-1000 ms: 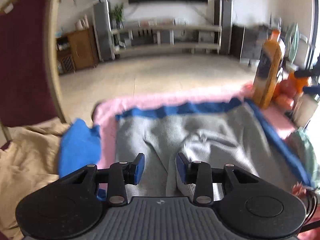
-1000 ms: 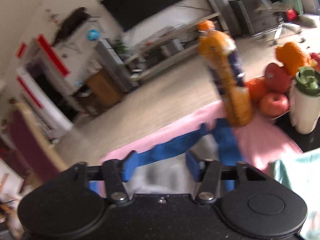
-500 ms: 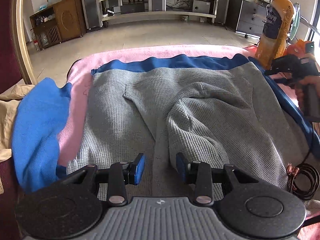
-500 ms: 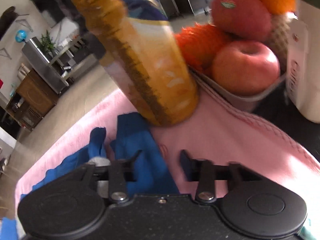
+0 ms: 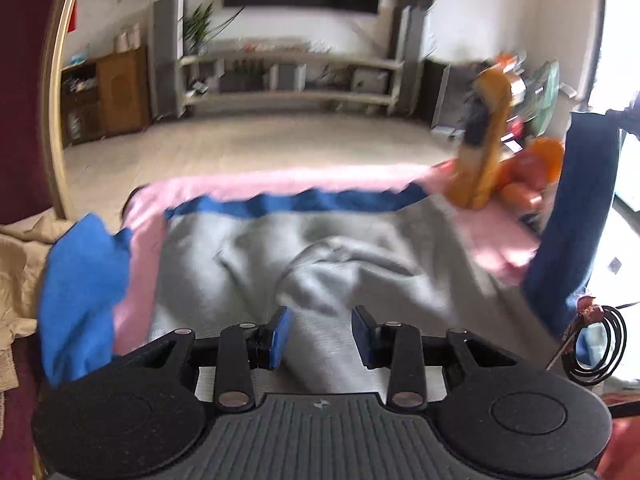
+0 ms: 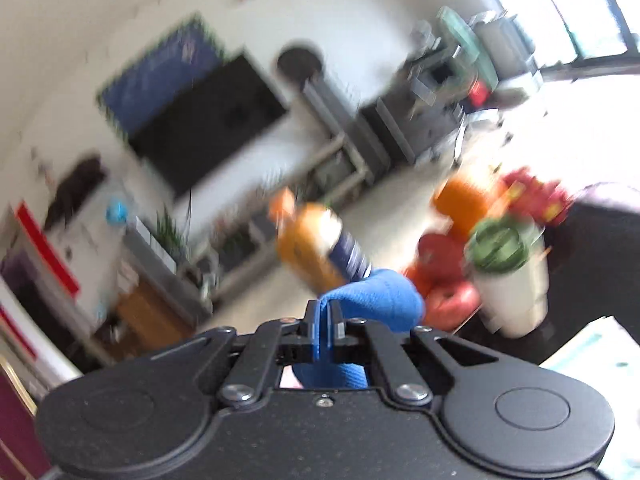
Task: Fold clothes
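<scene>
A blue garment with a grey waffle lining [image 5: 340, 256] lies spread on a pink cloth [image 5: 248, 188]. One blue sleeve [image 5: 576, 216] is lifted up at the right. My right gripper [image 6: 325, 330] is shut on that blue sleeve [image 6: 376, 292], which bunches above its jaws, high over the table. My left gripper [image 5: 320, 330] is open and empty, low over the near grey part of the garment. A folded blue piece [image 5: 84, 284] lies at the left.
An orange juice bottle [image 5: 484, 148] stands at the far right corner beside a tray of fruit [image 6: 448, 260] and a white cup with a green lid [image 6: 508, 276]. A maroon chair [image 5: 28, 92] with beige cloth [image 5: 16, 264] is at the left. A black cable [image 5: 596, 352] lies near right.
My right gripper has shut on the blue sleeve by the bottle and lifted it well above the table. My left gripper has tilted up and stays open over the grey lining.
</scene>
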A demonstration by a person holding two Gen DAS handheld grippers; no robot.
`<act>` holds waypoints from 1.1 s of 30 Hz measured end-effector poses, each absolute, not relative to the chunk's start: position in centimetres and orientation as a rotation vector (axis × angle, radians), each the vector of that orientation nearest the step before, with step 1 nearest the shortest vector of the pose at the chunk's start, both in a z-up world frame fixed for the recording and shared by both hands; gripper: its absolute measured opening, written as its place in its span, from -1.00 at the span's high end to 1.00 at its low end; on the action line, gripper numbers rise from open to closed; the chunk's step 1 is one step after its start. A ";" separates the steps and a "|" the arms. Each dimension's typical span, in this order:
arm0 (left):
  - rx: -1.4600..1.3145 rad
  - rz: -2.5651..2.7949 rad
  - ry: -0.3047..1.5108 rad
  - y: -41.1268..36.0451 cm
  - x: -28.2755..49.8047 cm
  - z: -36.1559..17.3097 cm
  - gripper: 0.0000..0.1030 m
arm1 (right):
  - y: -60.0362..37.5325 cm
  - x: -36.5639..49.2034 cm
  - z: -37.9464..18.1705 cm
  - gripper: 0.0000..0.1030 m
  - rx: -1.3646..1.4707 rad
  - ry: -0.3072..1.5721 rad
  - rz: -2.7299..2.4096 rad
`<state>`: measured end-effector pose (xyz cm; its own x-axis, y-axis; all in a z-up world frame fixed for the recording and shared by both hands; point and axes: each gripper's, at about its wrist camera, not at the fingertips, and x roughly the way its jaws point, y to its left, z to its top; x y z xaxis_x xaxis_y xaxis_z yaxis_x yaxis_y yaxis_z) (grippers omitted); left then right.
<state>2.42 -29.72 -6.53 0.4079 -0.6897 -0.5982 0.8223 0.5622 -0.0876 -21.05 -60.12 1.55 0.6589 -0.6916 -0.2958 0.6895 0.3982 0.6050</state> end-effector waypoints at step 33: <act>0.330 -1.057 0.784 -32.6 -4.4 -13.9 0.32 | -70.4 -32.8 -10.9 0.49 1.022 0.139 -1.089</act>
<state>-4.38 -32.59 -13.89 0.2591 -0.6507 -0.7138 0.8718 0.4756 -0.1171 -32.77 -70.43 -10.87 0.5022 -0.6657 -0.5519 0.7827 0.0786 0.6174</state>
